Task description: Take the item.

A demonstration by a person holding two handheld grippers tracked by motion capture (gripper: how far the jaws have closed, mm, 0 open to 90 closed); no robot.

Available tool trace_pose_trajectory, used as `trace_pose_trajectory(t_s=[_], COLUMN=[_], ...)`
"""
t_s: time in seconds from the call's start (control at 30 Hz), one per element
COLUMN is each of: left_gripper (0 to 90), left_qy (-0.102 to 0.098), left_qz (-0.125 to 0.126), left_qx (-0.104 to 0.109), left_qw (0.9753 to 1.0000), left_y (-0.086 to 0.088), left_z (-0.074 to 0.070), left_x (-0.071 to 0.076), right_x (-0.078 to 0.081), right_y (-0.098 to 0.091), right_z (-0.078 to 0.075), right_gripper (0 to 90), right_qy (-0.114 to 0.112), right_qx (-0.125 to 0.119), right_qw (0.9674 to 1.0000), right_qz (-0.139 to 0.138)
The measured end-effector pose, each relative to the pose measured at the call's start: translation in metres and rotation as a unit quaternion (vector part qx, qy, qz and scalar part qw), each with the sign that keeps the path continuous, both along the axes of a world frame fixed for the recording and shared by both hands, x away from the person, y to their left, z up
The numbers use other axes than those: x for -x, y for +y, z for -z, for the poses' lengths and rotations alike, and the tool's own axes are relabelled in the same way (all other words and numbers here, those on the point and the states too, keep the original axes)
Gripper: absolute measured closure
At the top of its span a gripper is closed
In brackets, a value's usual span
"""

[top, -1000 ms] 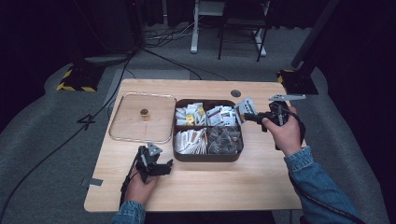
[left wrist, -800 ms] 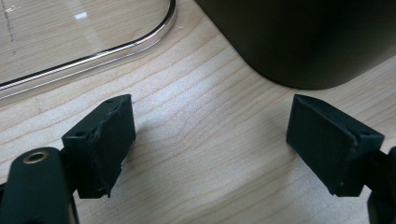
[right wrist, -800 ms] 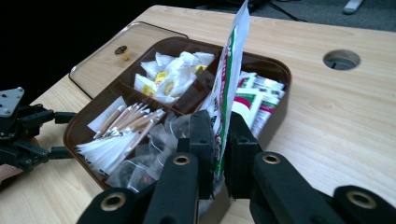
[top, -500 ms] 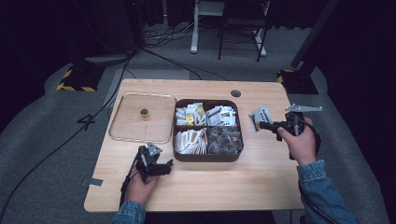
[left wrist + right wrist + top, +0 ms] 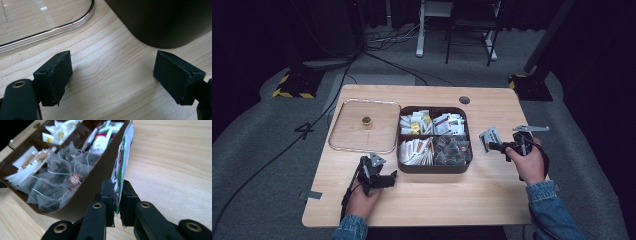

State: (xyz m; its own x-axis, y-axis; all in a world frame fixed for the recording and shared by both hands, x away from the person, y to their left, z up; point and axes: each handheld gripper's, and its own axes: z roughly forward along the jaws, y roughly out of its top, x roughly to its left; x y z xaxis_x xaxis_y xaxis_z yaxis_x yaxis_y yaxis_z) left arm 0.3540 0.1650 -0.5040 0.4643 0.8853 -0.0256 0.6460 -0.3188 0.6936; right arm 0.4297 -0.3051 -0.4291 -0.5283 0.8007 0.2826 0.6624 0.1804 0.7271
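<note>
Tea sachet: a flat paper packet [image 5: 121, 165], white with red and green print, pinched on edge between the jaws of my right gripper [image 5: 117, 195]; its upper end stands clear above the pads.
Right gripper state: closed tight on the sachet, one pad on either face, no gap to see.
Right gripper place: in the high view my right gripper [image 5: 490, 142] is above the bare wood to the right of the box, with the sachet [image 5: 488, 137] at its tip, pointing towards the box.
Sachet vs box: in the right gripper view the sachet lies across the box's outer wall; I cannot tell whether they touch.
Tea box: dark brown, four compartments [image 5: 433, 167]; paper sachets in the far two and the near left one, pyramid bags on strings [image 5: 57, 175] in the near right one.
Left gripper state: jaws wide apart, nothing between them, only wood grain below [image 5: 112, 75].
Left gripper place: my left gripper [image 5: 393, 176] lies low on the table [image 5: 447, 200] near the front edge, just beside the box's near left corner.
Lid: clear, with a small brass-coloured knob [image 5: 366, 120], lies flat on the table to the left of the box, right beside it.
</note>
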Motion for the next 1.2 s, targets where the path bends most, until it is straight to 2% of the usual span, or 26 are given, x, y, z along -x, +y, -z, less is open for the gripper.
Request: trace_pose_trajectory(t_s=[0.17, 0.5, 0.7, 0.77, 0.87, 1.03, 1.2], left_gripper=[16.0, 16.0, 16.0, 16.0, 16.0, 16.0, 16.1], left_qy=[0.000, 0.000, 0.000, 0.000, 0.000, 0.000, 0.000], left_qz=[0.001, 0.000, 0.000, 0.000, 0.000, 0.001, 0.000], left_qx=[-0.001, 0.000, 0.000, 0.000, 0.000, -0.001, 0.000], left_qw=[1.0000, 1.0000, 1.0000, 1.0000, 1.0000, 1.0000, 1.0000], left_y=[0.000, 0.000, 0.000, 0.000, 0.000, 0.000, 0.000], left_z=[0.000, 0.000, 0.000, 0.000, 0.000, 0.000, 0.000], left_x=[0.000, 0.000, 0.000, 0.000, 0.000, 0.000, 0.000], right_x=[-0.003, -0.008, -0.009, -0.010, -0.011, -0.011, -0.012], right_y=[-0.003, -0.009, -0.007, -0.008, -0.009, -0.009, -0.010], right_z=[0.009, 0.027, 0.031, 0.033, 0.037, 0.039, 0.039], right_gripper=[84.3, 84.2, 83.8, 81.5, 70.8, 54.3, 48.9], right_qy=[0.014, 0.057, 0.067, 0.070, 0.075, 0.058, 0.048], right_qx=[0.005, 0.007, 0.013, 0.015, 0.006, 0.004, 0.007], right_qw=[0.9999, 0.9981, 0.9974, 0.9971, 0.9967, 0.9976, 0.9980], right_qz=[0.007, 0.023, 0.024, 0.027, 0.030, 0.038, 0.040])
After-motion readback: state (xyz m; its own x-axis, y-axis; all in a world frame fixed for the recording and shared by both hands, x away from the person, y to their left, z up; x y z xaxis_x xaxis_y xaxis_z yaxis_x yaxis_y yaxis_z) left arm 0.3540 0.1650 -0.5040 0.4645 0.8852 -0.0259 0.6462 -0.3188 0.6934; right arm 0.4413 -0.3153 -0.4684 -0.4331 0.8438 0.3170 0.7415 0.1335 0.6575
